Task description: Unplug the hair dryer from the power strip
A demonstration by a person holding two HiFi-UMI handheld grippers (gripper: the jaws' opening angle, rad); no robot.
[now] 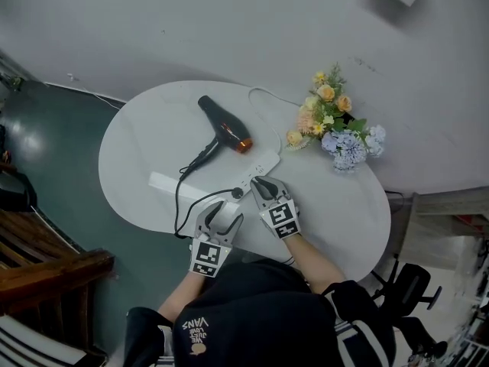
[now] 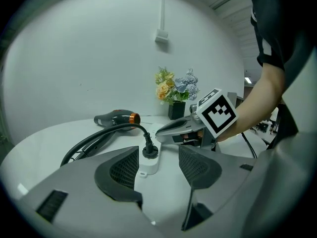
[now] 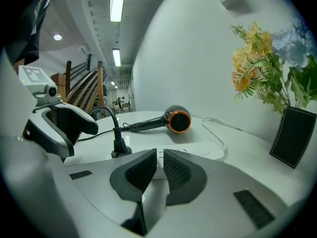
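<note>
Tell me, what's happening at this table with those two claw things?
A person is holding a claw in each hand over a white table. The right claw appears clamped on the near end of the power strip, steadying it. The left claw is open and lined up with the black plug, which sits in the strip, not yet pulled. The hair dryer lies farther back, beside some flowers.
</note>
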